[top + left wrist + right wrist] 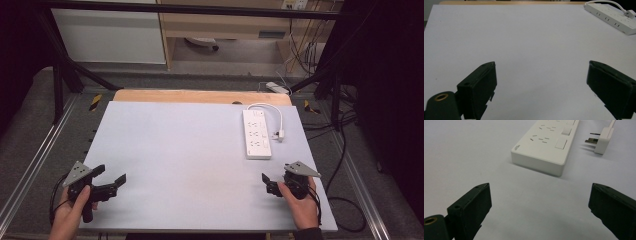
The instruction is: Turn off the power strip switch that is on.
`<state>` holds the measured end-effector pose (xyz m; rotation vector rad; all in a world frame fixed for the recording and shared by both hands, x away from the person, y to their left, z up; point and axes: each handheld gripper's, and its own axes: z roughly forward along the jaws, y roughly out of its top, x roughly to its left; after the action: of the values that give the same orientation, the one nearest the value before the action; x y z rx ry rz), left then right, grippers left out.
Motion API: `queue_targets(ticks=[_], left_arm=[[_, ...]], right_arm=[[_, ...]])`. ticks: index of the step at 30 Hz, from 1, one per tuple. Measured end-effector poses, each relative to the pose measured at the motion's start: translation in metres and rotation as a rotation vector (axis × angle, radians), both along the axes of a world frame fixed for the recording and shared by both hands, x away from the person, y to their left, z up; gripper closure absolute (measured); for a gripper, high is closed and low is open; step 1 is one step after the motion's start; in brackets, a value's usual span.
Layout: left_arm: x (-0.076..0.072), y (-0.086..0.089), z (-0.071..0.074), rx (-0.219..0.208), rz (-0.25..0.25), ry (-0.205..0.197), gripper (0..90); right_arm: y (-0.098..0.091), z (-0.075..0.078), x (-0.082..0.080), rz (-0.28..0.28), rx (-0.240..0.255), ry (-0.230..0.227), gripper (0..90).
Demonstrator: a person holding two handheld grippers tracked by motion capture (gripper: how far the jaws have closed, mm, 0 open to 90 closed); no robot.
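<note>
A white power strip (256,134) lies on the right side of the pale grey table top (190,150), its long side running away from me. Its white cord loops round the far end, and the plug (281,134) rests on the table just right of the strip. My left gripper (112,173) hovers at the near left corner, open and empty, with the strip (614,18) far off to its upper right. At the near right, my right gripper (276,172) stands open and empty a short way in front of the strip (546,145) and the plug (602,141).
A wooden strip (200,96) borders the table's far edge. Beyond it, a second white power strip (276,88) and cables lie on the floor. A black cable (345,200) trails off the table's right side. Black frame bars (65,65) stand at the far corners.
</note>
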<state>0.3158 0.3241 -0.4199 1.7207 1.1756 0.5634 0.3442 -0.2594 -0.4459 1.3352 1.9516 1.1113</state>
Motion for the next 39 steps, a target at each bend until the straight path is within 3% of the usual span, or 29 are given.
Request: queue_targets(ticks=[18,39], left_arm=[[0.002,-0.001,-0.001,-0.002,0.001,0.016,7.3],[0.002,-0.001,-0.001,0.005,-0.006,0.022,7.4]], right_arm=[[-0.005,0.004,0.002,0.042,0.04,0.035,6.4],[-0.008,0.017,0.001,0.01,0.046,-0.015,4.6]])
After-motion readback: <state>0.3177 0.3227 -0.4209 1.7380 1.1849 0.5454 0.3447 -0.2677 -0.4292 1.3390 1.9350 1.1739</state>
